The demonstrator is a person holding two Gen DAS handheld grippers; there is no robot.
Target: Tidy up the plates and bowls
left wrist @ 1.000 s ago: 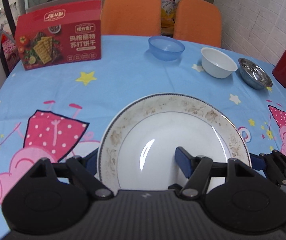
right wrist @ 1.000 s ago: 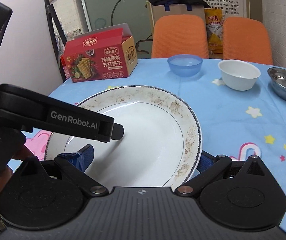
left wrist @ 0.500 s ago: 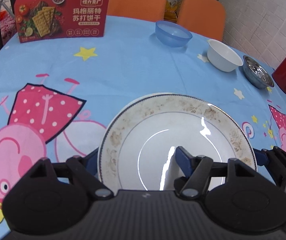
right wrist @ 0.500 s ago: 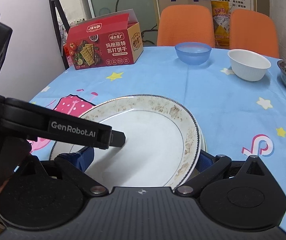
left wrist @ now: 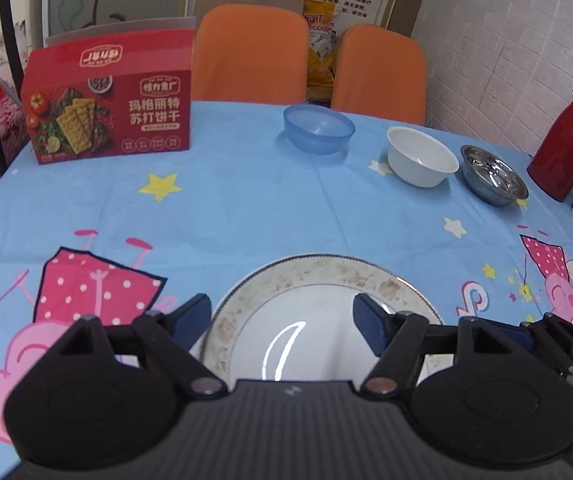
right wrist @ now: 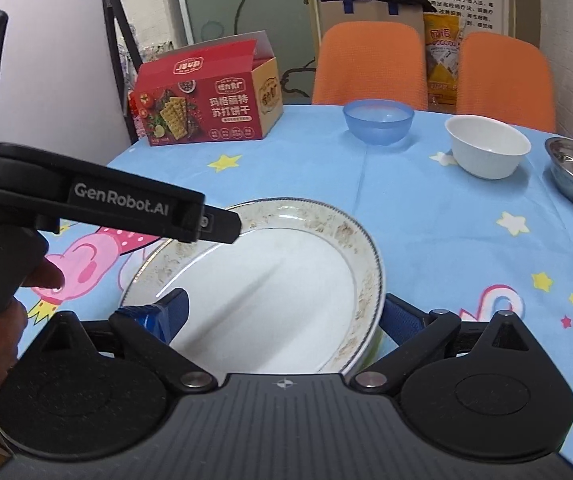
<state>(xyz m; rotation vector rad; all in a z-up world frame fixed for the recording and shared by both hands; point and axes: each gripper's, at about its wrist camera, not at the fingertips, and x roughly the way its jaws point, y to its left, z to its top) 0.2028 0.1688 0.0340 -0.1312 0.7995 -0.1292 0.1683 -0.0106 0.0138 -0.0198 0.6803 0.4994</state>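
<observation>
While the plate (right wrist: 270, 292) is lying on the blue cartoon tablecloth (left wrist: 246, 200) at the near edge of the table, we are bracketing its rim with both claws: our left gripper (left wrist: 284, 320) is standing with its fingers apart, one blue pad (left wrist: 190, 318) just outside the left rim and the other over the plate's well, and our right gripper (right wrist: 282, 318) is likewise spread, one pad over the well and the other beyond the right rim, where we cannot tell whether it is touching. Farther back, we are seeing the blue bowl (left wrist: 318, 128), the white bowl (left wrist: 421, 161) and the steel bowl (left wrist: 492, 180) sitting in a row, each apart from the next. Beyond them, a red cracker box (left wrist: 106, 108) is standing far left, a red thermos (left wrist: 566, 144) far right, and two orange chairs (left wrist: 250, 60) behind the table
</observation>
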